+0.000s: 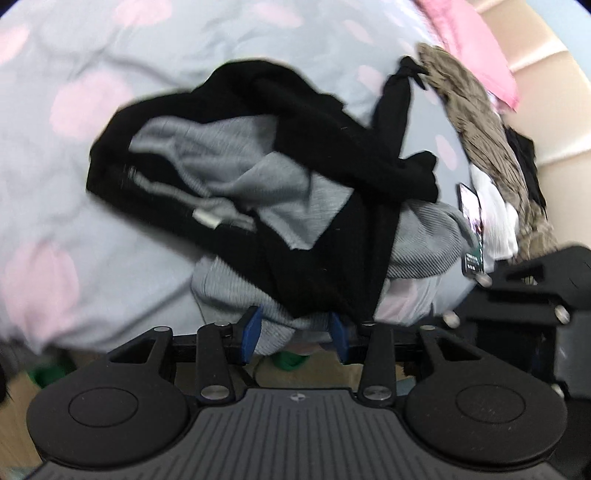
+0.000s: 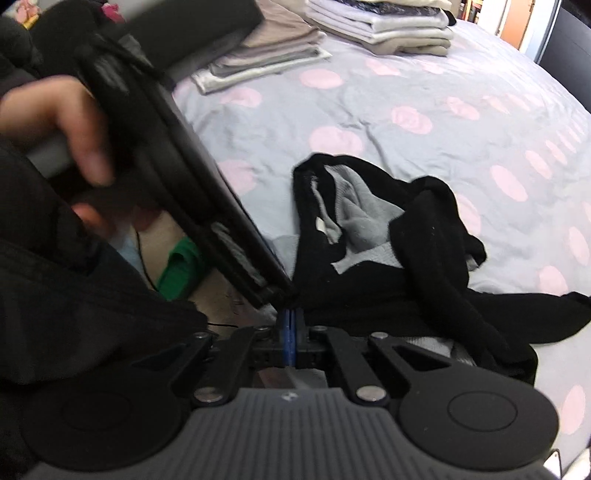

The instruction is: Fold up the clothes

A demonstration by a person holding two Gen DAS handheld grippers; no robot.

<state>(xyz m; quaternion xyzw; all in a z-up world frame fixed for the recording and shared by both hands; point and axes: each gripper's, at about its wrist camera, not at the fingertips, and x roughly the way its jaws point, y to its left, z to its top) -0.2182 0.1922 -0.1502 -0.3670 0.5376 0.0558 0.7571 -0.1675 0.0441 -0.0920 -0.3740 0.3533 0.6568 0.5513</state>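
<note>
Black-and-grey garment point(image 1: 258, 177) crumpled on bedspread point(image 1: 74, 74) — hem between spread left fingers point(image 1: 251, 332), right fingers point(image 2: 291, 332) pressed together

A garment point(image 2: 373, 254) lies crumpled on the bed point(image 2: 424, 110) near its front edge — two folded stacks point(image 2: 384, 22) sit behind it, a loose heap point(image 1: 491, 147) at its right.

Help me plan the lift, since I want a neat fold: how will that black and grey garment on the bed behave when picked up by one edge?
The black and grey garment will probably go floppy: it already lies crumpled in soft folds on the bedspread. Its loose sleeve would likely dangle. The ribbed knit looks grippy rather than slippery, and the left gripper has fabric between its fingers.
</note>
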